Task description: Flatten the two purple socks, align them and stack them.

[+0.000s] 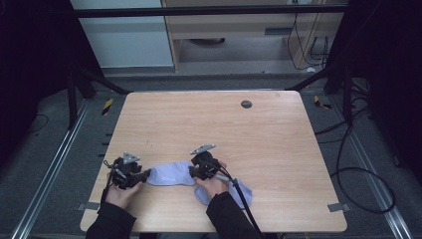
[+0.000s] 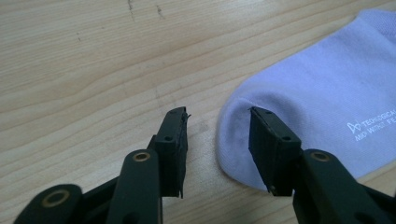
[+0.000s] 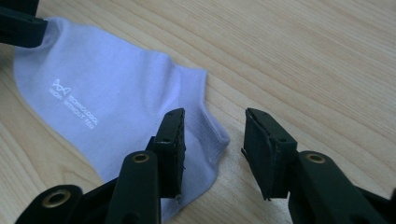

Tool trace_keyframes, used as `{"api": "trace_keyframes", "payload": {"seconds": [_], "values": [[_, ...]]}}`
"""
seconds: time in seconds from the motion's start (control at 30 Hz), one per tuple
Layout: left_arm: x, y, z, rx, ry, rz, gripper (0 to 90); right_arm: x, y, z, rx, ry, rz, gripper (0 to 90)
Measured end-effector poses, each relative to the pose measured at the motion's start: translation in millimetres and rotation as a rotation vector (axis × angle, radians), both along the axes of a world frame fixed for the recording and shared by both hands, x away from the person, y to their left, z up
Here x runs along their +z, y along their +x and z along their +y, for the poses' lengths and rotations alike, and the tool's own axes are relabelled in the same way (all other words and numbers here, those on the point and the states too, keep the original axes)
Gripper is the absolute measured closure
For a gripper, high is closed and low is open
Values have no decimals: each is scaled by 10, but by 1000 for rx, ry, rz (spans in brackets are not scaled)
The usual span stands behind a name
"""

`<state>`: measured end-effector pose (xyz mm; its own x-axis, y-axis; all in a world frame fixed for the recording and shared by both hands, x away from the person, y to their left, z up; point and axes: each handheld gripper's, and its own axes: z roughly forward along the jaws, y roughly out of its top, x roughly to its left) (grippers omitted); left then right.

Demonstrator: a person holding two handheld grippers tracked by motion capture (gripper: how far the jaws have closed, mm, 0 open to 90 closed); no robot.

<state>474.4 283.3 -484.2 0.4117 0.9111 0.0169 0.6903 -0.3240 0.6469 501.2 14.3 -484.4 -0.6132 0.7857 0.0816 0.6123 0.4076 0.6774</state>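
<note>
Two claws, left claw (image 2: 217, 121) and right claw (image 3: 212, 122), both spread, straddling opposite sock (image 1: 171, 174) ends at 9 and 3 o'clock, preparing to pinch.

Bare table (image 1: 209, 124) beyond both socks (image 1: 171, 175) leaves hands free passage.

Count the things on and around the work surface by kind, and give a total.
Pale lilac fabric socks: 2
Hand-held black grippers with two jaws: 2, the left gripper and the right gripper
Dark round disc set in the tabletop: 1
Light wooden table: 1
Total: 6
</note>
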Motion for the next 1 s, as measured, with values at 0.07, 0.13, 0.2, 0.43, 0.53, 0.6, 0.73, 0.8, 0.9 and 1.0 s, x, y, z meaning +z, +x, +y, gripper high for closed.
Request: {"api": "trace_keyframes", "payload": {"seconds": [0.07,0.13,0.2,0.43,0.53,0.6,0.73,0.8,0.9,1.0], "values": [[-5,3,-2,-1,-5,7,605,-21,7,10,-6,-5,8,599],[-9,8,1,-3,-6,19,641,-39,19,10,-8,-17,9,612],[-17,11,-2,1,-15,29,679,-57,24,10,-8,-19,8,631],[-15,18,-11,-2,-39,52,797,-79,10,23,2,-32,5,731],[-10,21,-22,-2,-42,60,848,-76,-2,45,0,-26,16,807],[-7,22,-22,-1,-43,62,860,-70,-8,52,0,-27,18,850],[20,14,-9,-1,-59,60,867,-47,-19,41,0,-14,11,863],[54,0,-6,-4,-68,53,868,-16,-28,25,-3,2,10,864],[141,-34,-17,-10,-95,24,870,64,-55,-12,1,23,5,865],[221,-68,-37,-17,-121,0,870,150,-87,-66,10,39,-8,866]]}}
